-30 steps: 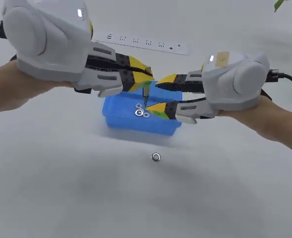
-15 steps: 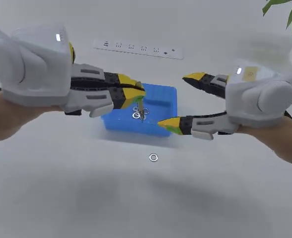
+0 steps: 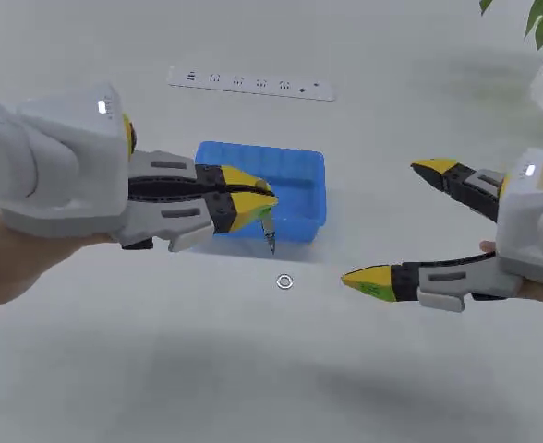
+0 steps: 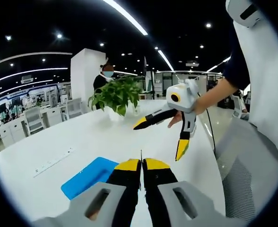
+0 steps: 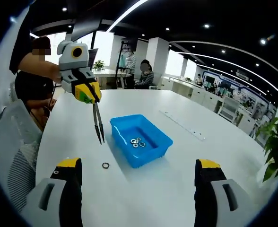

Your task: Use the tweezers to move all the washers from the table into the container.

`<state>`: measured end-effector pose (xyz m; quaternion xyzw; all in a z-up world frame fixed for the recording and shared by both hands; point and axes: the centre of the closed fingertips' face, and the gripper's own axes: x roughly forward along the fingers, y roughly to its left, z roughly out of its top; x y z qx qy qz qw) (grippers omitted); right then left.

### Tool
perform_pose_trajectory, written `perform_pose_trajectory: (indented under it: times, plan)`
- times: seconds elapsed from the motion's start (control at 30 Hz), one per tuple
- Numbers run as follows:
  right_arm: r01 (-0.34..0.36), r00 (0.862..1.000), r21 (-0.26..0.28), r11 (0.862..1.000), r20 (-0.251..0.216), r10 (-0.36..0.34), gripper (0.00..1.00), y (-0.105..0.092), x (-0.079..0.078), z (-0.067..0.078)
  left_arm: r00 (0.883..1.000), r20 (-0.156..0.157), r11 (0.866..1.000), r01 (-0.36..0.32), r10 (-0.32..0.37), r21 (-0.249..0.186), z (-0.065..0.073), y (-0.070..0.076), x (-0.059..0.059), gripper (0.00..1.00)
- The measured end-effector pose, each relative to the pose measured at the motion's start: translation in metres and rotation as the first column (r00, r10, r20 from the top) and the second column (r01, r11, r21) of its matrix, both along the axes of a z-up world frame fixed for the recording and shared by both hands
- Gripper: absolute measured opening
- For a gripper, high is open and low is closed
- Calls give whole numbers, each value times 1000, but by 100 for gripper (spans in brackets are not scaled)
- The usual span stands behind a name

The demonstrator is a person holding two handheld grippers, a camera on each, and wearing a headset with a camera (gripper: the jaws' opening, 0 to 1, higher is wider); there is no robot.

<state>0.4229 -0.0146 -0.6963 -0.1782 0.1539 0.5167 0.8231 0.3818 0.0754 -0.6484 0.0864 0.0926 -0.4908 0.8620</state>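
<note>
White table (image 3: 161, 369) held one loose washer (image 3: 284, 282) just before the blue container (image 3: 295, 164), where three washers (image 5: 137, 141) already lay. Your left gripper (image 3: 264, 198) clamped the tweezers (image 3: 270, 236), tips near the loose washer; your right gripper (image 3: 384, 221) gaped, empty.

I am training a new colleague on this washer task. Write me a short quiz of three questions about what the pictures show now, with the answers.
1. True or false: the right claw is shut on the tweezers.
2. Where does the single washer lie? A) on the bare table, near the container; B) inside the container; C) between the right claw's jaws.
3. Fill in: the left claw is shut on the ____.

Key: 1 false, the right claw is open and holds nothing; 2 A; 3 tweezers.
</note>
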Motion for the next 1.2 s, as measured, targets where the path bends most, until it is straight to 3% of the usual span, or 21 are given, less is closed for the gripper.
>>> perform_pose_trajectory:
  times: [0.17,0.3,0.37,0.47,0.6,0.9,1.2]
  plan:
    - [27,999,-5,1000,-35,-27,100,-14,-13,-11,999,-20,999,30,-29,18,-14,-11,-9,5]
    - [23,997,-14,1000,-72,-24,100,-21,-26,-19,998,-1,998,56,-56,34,-24,-18,-15,5]
    - [22,996,-21,1000,-84,-24,100,-24,-31,-21,998,7,998,58,-58,28,-26,-20,-14,5]
    - [41,993,9,999,-109,-40,100,-26,-35,-19,998,14,997,67,-68,28,-28,-25,-12,5]
    - [58,990,37,998,-127,-52,99,-26,-41,-20,997,3,997,76,-76,27,-34,-28,-10,5]
    - [8,983,10,1000,-184,-6,100,-22,-63,-37,996,-2,994,91,-91,60,-43,-24,-9,5]
    - [-2,979,24,1000,-205,6,99,-16,-67,-39,994,-13,992,107,-107,66,-51,-28,-6,5]
